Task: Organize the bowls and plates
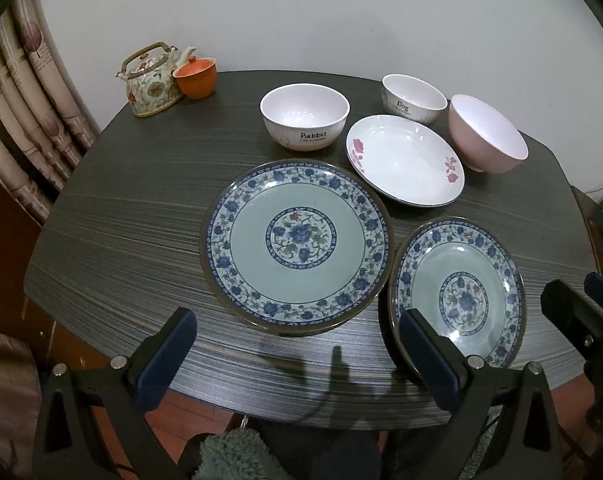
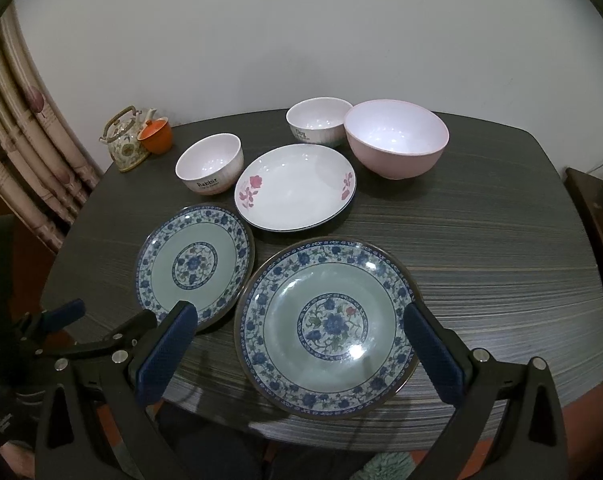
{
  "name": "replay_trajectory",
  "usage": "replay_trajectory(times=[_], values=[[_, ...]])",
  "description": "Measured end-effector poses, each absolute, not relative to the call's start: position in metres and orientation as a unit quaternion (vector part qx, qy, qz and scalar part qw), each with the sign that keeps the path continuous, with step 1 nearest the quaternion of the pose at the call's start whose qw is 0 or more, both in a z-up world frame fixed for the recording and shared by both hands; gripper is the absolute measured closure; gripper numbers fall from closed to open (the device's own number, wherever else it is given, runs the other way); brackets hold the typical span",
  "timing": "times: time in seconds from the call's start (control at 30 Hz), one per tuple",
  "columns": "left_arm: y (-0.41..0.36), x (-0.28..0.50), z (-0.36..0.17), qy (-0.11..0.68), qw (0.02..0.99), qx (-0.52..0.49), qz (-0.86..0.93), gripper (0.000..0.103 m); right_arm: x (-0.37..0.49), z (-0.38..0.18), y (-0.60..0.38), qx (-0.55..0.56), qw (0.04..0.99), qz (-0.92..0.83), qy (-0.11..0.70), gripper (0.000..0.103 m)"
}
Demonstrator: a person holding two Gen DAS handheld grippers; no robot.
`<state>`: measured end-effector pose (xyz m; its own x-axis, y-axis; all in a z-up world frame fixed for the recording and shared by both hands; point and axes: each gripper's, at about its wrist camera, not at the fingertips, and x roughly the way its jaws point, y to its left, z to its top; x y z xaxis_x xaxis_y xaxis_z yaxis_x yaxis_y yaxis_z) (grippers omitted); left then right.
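Note:
Two blue-patterned plates lie on the dark table: one on the left (image 1: 295,246) (image 2: 195,266) and one at the front right (image 1: 459,294) (image 2: 327,328). A white plate with pink flowers (image 1: 405,160) (image 2: 295,188) lies behind them. A white "Rabbit" bowl (image 1: 304,116) (image 2: 209,168), a white "Dog" bowl (image 1: 414,98) (image 2: 319,120) and a pink bowl (image 1: 487,138) (image 2: 395,142) stand at the back. My left gripper (image 1: 297,356) is open and empty at the front edge, below the left plate. My right gripper (image 2: 301,356) is open and empty, its fingers either side of the front right plate.
A floral teapot (image 1: 151,80) (image 2: 123,140) and an orange lidded cup (image 1: 195,76) (image 2: 156,135) stand at the table's back left corner. A curtain (image 1: 25,112) hangs at the left. The other gripper shows at each view's edge (image 1: 581,320) (image 2: 61,332).

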<state>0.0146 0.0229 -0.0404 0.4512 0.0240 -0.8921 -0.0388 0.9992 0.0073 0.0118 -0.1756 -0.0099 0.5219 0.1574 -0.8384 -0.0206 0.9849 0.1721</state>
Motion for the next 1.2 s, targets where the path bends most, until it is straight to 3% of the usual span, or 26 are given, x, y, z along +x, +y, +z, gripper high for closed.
replay_trajectory(times=[0.6,0.9,1.1,1.2], values=[[0.065,0.033,-0.047,0.534,0.843,-0.058,0.012,0.0,0.029,-0.014,-0.168,0.065,0.862,0.102,0.492,0.001],[0.126,0.052,-0.055,0.549,0.824,-0.138,0.018,0.0,0.06,-0.027,-0.163,0.097,0.83,0.174,0.521,0.013],[0.157,0.067,-0.068,0.565,0.799,-0.207,-0.001,0.02,0.087,-0.048,-0.158,0.116,0.801,0.193,0.554,0.029],[0.167,0.076,-0.079,0.577,0.782,-0.236,-0.011,0.021,0.099,-0.059,-0.154,0.136,0.781,0.213,0.571,0.035]])
